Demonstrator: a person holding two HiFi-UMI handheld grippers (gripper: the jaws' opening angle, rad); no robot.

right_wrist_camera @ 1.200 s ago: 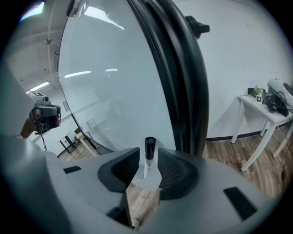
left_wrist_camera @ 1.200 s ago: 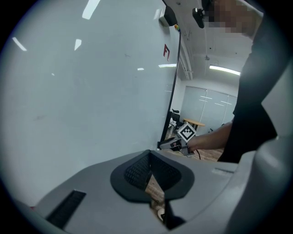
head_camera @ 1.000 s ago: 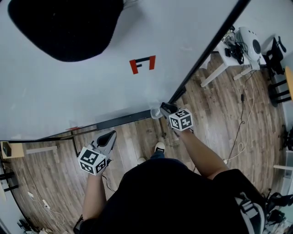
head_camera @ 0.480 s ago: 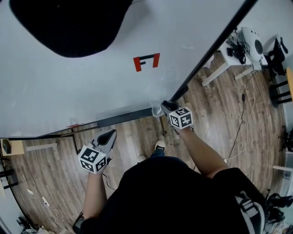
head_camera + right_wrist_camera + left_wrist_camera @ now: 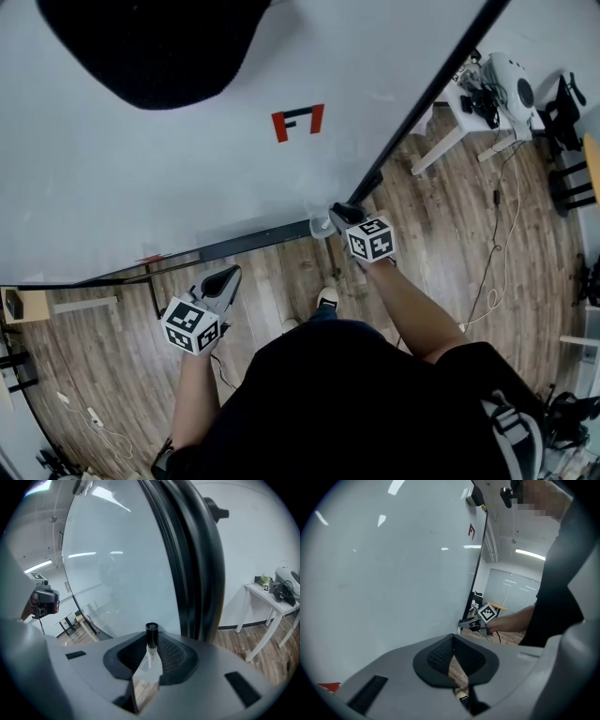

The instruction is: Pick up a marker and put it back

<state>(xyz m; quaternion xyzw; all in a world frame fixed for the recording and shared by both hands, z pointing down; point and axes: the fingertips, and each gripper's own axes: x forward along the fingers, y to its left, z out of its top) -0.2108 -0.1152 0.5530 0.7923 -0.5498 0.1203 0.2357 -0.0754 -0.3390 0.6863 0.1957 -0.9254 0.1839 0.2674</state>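
Observation:
A marker (image 5: 151, 633) with a black cap and a white body stands upright between the pads of my right gripper (image 5: 150, 649), whose jaws are closing on it; the pads touch its sides. In the head view this right gripper (image 5: 339, 217) is at the lower right corner of the whiteboard (image 5: 141, 178), by a small pale cup (image 5: 319, 228) on the black ledge. My left gripper (image 5: 223, 278) hangs lower left, off the board, shut with nothing in it (image 5: 452, 641). The marker is hidden in the head view.
The board's black frame (image 5: 422, 103) runs up to the right. A red mark (image 5: 297, 122) sits mid-board. A white table (image 5: 466, 111) with gear stands at the far right on the wood floor (image 5: 469, 234). Cables lie on the floor.
Both grippers stay almost where they were. The head view has shifted slightly, so the red mark sits a little higher in the picture.

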